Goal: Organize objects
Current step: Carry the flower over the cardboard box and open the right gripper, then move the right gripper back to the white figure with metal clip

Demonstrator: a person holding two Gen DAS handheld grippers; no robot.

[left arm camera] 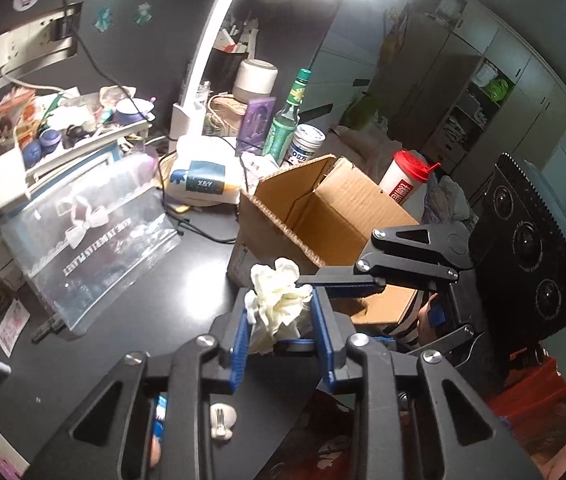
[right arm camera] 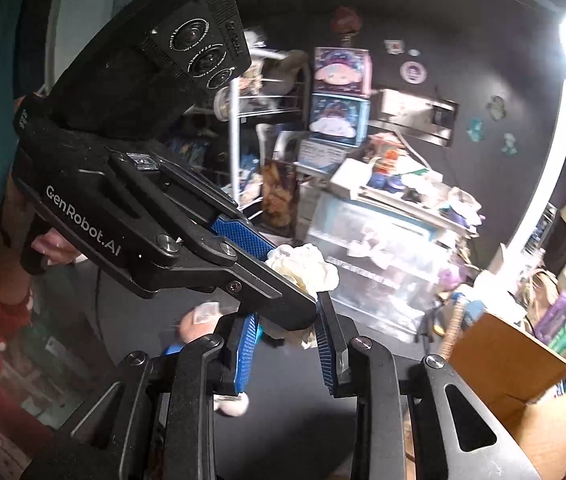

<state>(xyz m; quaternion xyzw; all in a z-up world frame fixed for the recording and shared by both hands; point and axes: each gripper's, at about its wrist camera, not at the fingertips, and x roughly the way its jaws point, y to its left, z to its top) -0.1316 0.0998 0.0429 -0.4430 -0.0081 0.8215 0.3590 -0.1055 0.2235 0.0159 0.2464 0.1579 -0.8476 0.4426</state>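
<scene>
A crumpled cream-white wad, paper or cloth (left arm camera: pixel 279 300), sits between the blue pads of my left gripper (left arm camera: pixel 281 312), held above the dark desk (left arm camera: pixel 187 280) just in front of an open cardboard box (left arm camera: pixel 323 216). My right gripper (right arm camera: pixel 287 326) reaches in from the right; in the left wrist view (left arm camera: pixel 347 286) its finger lies against the wad's right side. In the right wrist view the wad (right arm camera: pixel 307 270) sits between the left gripper's fingers (right arm camera: pixel 243 236), and its lower part lies between my right pads, which stand a little apart around it.
A clear plastic storage case (left arm camera: pixel 95 240) stands left. Behind the box are a green bottle (left arm camera: pixel 287 120), a white jar (left arm camera: pixel 307 146), a red-lidded cup (left arm camera: pixel 407 180) and a white desk lamp (left arm camera: pixel 199 92). A tray of clutter (left arm camera: pixel 63 120) sits at back left. A small white clip (left arm camera: pixel 221 420) lies below.
</scene>
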